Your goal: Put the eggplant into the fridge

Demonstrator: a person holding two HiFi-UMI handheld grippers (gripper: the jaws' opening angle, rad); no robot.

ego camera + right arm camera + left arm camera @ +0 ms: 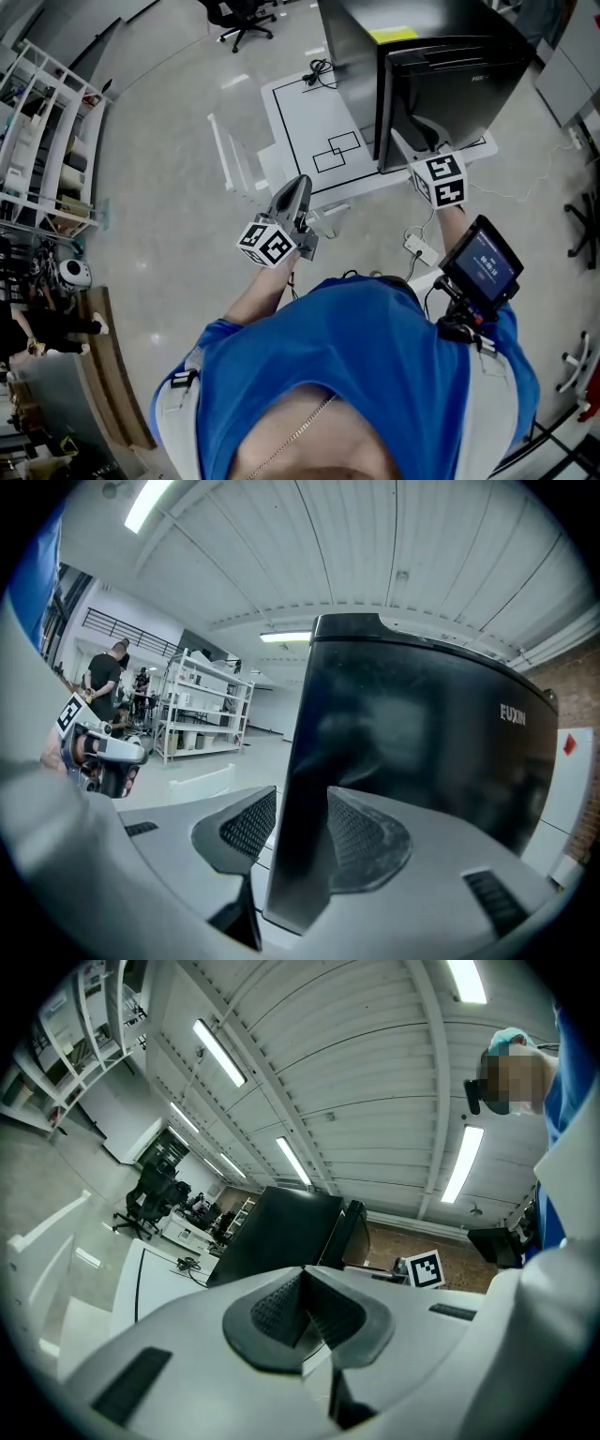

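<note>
The black fridge (441,56) stands on a white floor mat, its door (412,103) swung out toward me. My right gripper (417,155) is shut on the door's free edge. In the right gripper view the dark door edge (305,789) fills the gap between the pads of the right gripper (300,841). My left gripper (295,192) hangs in the air to the fridge's left, shut with nothing in it. In its own view the left gripper (302,1312) has its pads touching and points toward the fridge (281,1232). No eggplant shows in any view.
The white mat (309,122) carries black outlines. White frame pieces (230,155) lie left of it. A white shelf rack (47,122) stands at far left and an office chair (239,19) at the back. A power strip (417,248) with its cable lies by my feet.
</note>
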